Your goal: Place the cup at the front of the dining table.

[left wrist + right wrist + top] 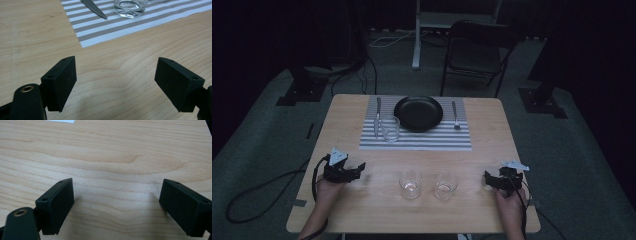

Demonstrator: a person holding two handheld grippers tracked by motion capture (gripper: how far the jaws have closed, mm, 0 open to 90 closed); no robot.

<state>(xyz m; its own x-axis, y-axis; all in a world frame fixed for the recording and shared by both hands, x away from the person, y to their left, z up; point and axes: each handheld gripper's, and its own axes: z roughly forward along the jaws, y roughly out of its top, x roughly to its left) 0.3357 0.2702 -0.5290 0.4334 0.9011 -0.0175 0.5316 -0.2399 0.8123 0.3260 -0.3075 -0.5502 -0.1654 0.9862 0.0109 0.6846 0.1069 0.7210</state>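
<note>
Two empty glasses stand side by side on the bare wood near the front edge of the table [362, 210]: the left glass [410, 185] and the right glass [446, 186], close together but apart. From the left glass, the left gripper [362, 170] sits at about nine o'clock, its jaws spread wide with nothing between them; from the right glass, the right gripper [486, 179] sits at three o'clock, equally wide and empty. At twelve o'clock lies the striped placemat [432, 142], bearing a third glass [390, 128] at its near left, a knife [377, 116] beside that, a black plate [418, 113] in the middle and a fork [455, 115] to the right.

The likely risk: the glasses stand so near each other that a jaw sliding in from the side could knock the neighbour, and smooth glass gripped off-centre may slip or tip.
</note>
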